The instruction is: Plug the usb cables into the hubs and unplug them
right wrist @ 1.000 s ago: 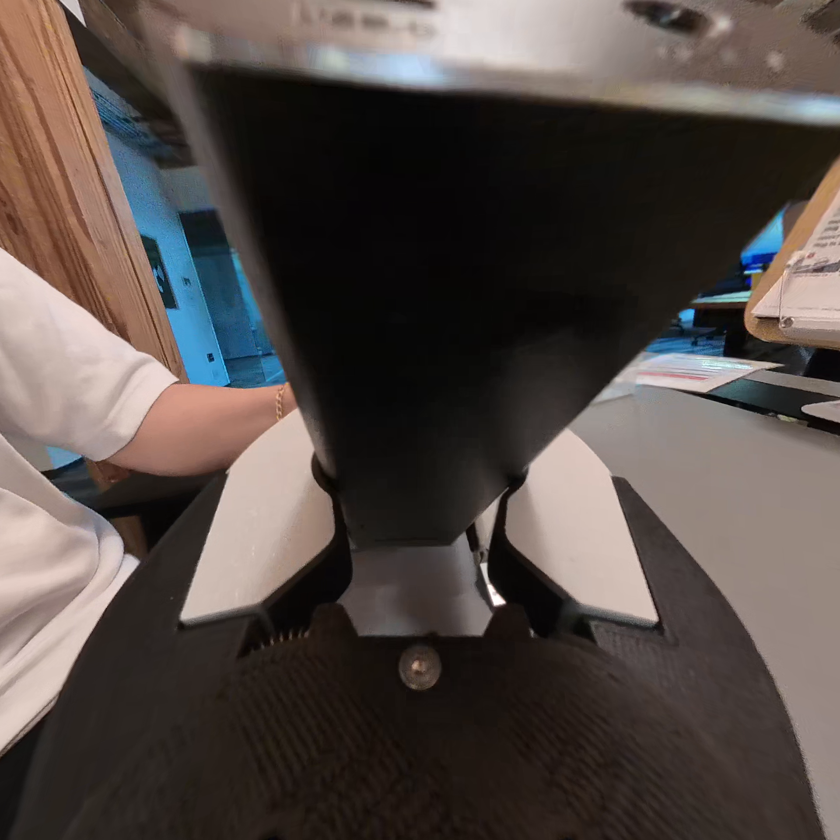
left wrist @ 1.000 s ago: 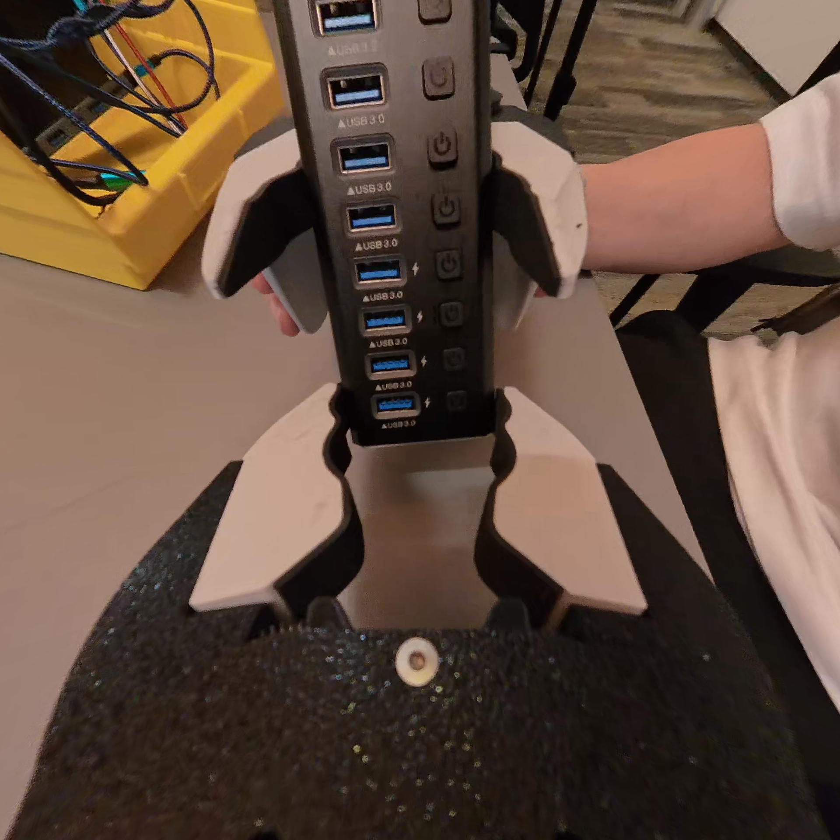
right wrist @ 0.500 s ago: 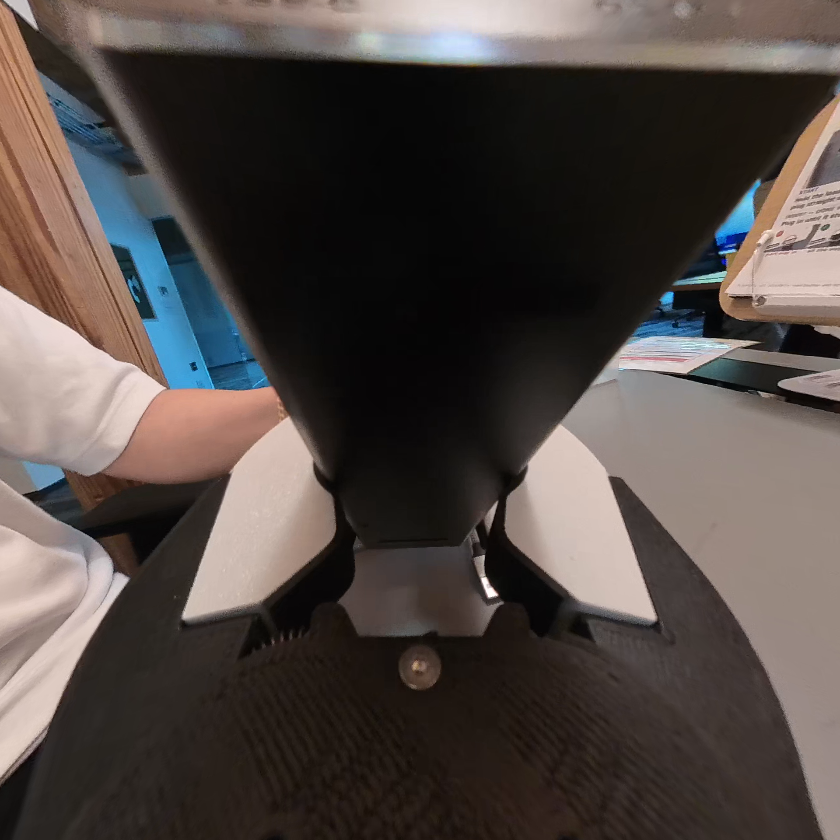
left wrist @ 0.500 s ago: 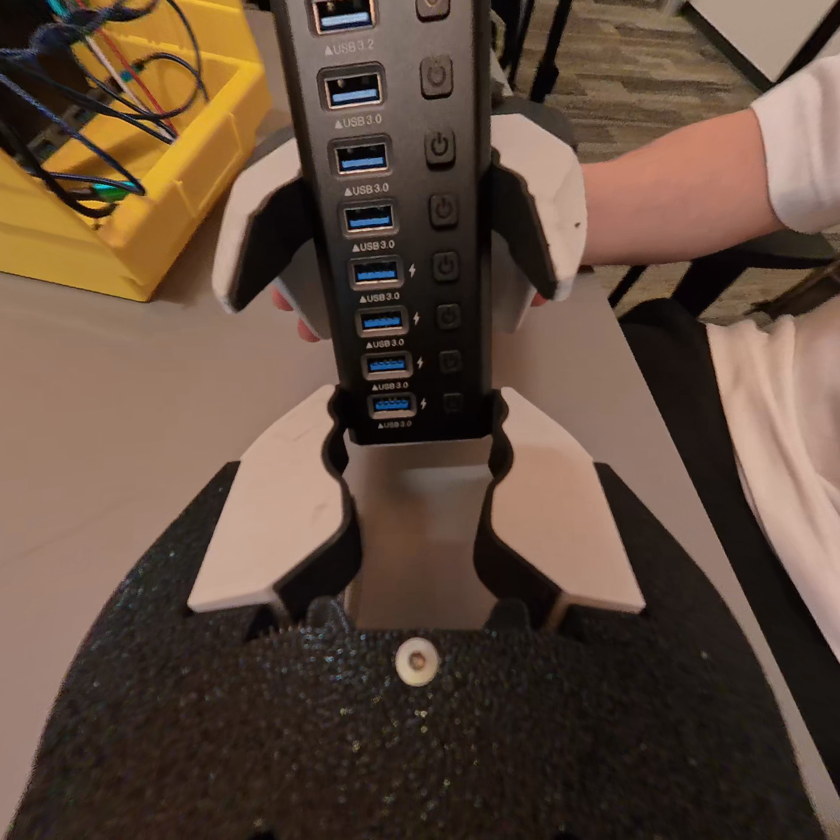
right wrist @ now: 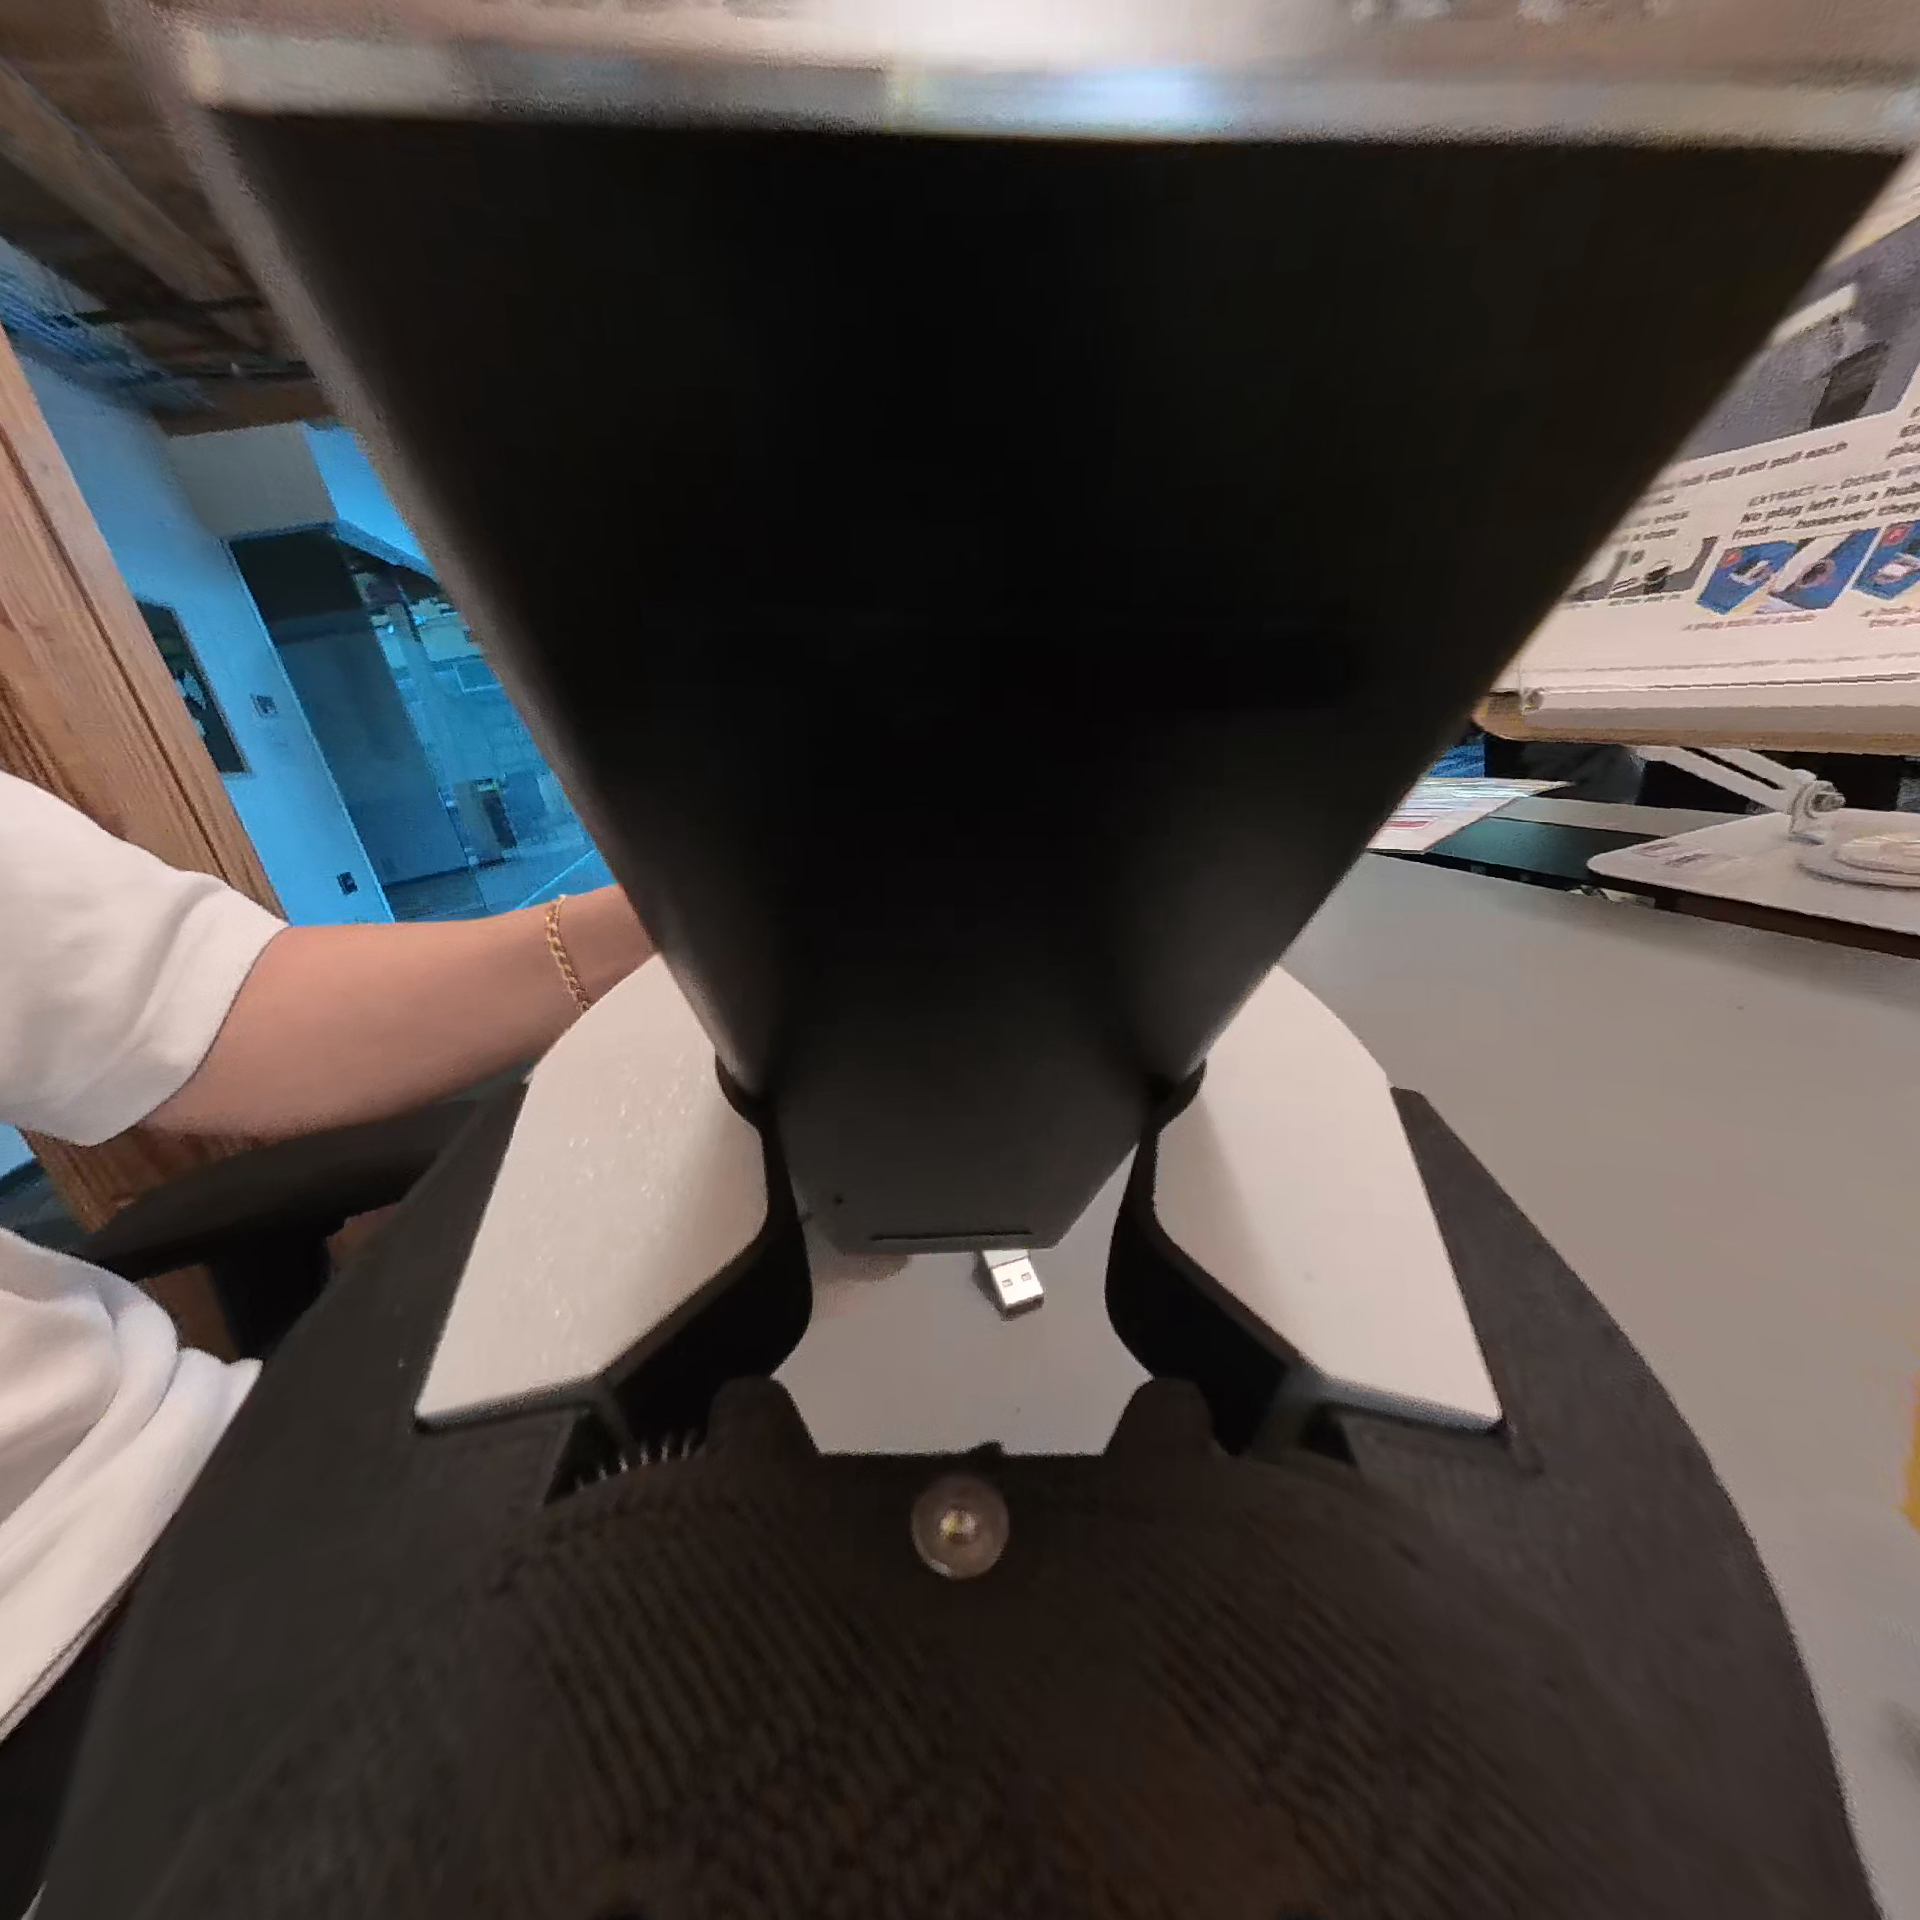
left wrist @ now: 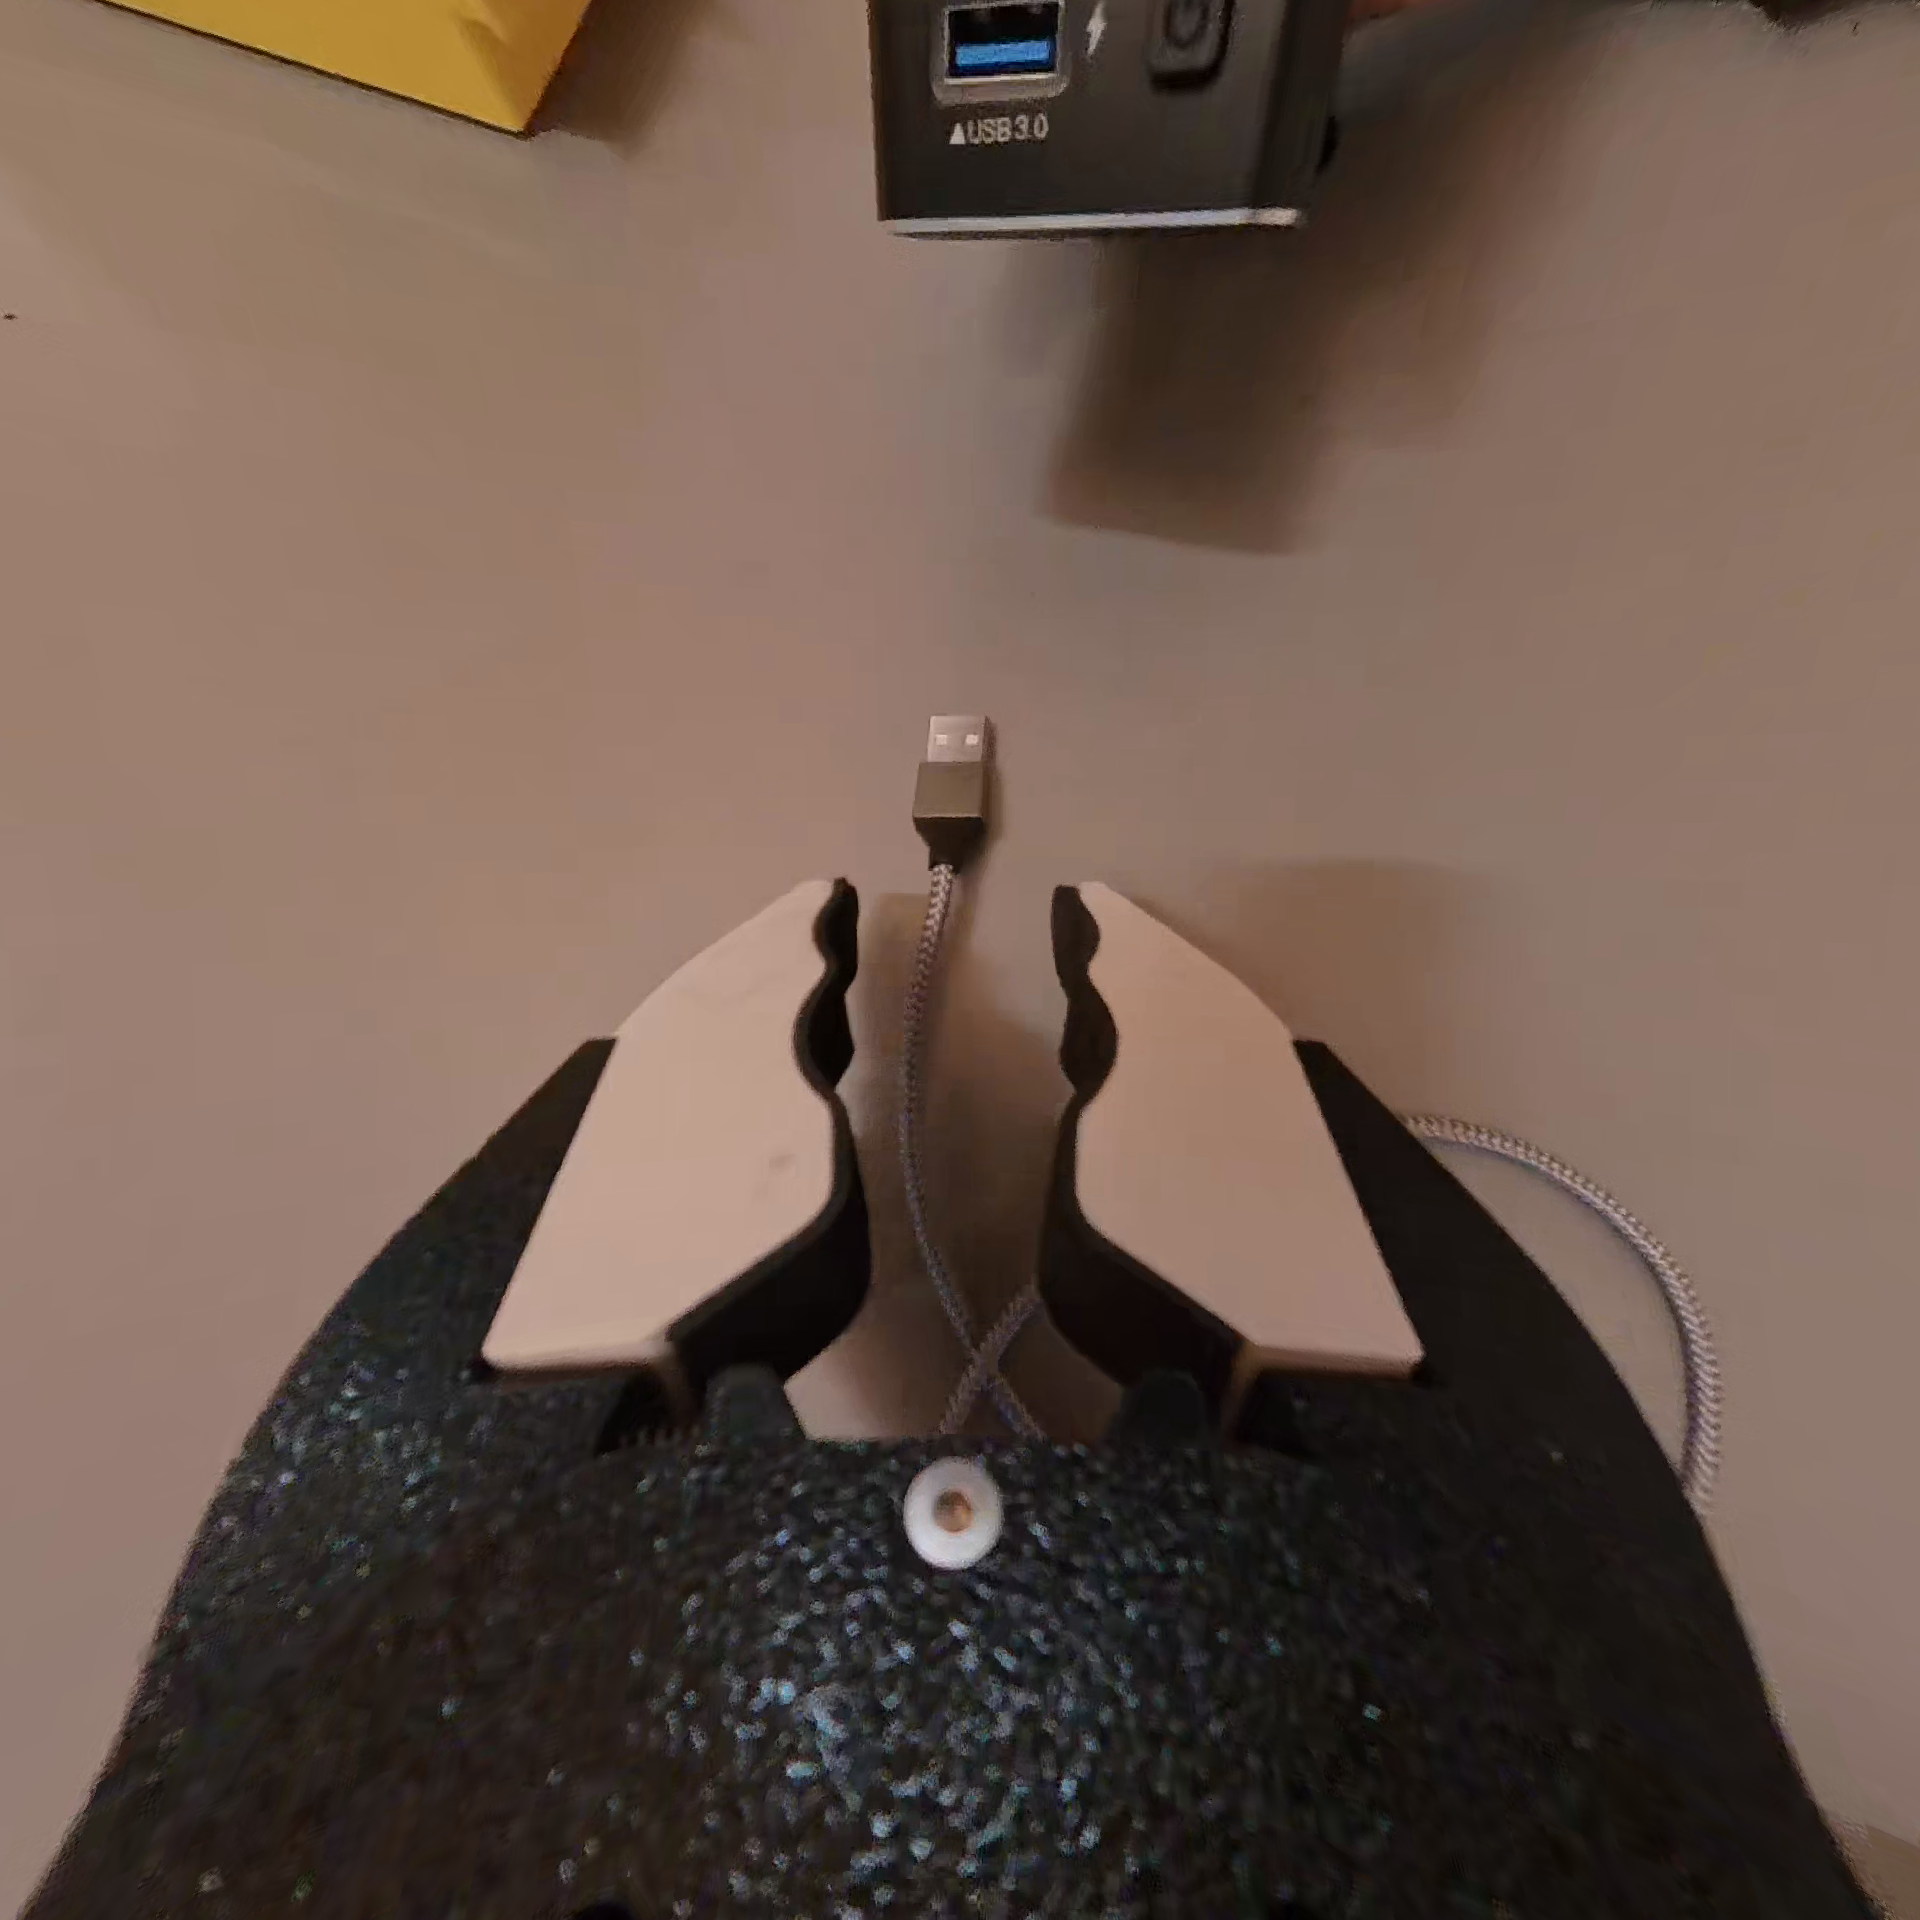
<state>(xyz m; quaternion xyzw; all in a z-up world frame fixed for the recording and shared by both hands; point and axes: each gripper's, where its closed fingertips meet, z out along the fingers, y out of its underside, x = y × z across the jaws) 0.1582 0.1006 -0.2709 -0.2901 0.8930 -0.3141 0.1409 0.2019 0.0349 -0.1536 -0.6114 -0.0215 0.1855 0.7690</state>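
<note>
Progress: no cable is plugged in yet, as far as I can see; all plugging and unplugging is left.
Left tool (left wrist: 954,914): jaws apart, empty, straddling the cable (left wrist: 928,1049) without touching it.
Plug (left wrist: 954,784): flat on the desk (left wrist: 416,623), at 12 o'clock from my tips, pointing at the hub.
Right tool (right wrist: 958,1091): clamped on the hub (right wrist: 935,623).
Hub end (left wrist: 1091,114): at 12 o'clock, above the desk.
Change: half a second ago my left tool gripped the hub's lower end; it has let go and dropped to the cable.
Bin (left wrist: 395,42): yellow, at 11 o'clock.

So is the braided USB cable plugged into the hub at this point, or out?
Out. The cable's plug lies bare on the table, short of the hub, between the open left gripper's fingers.
</note>
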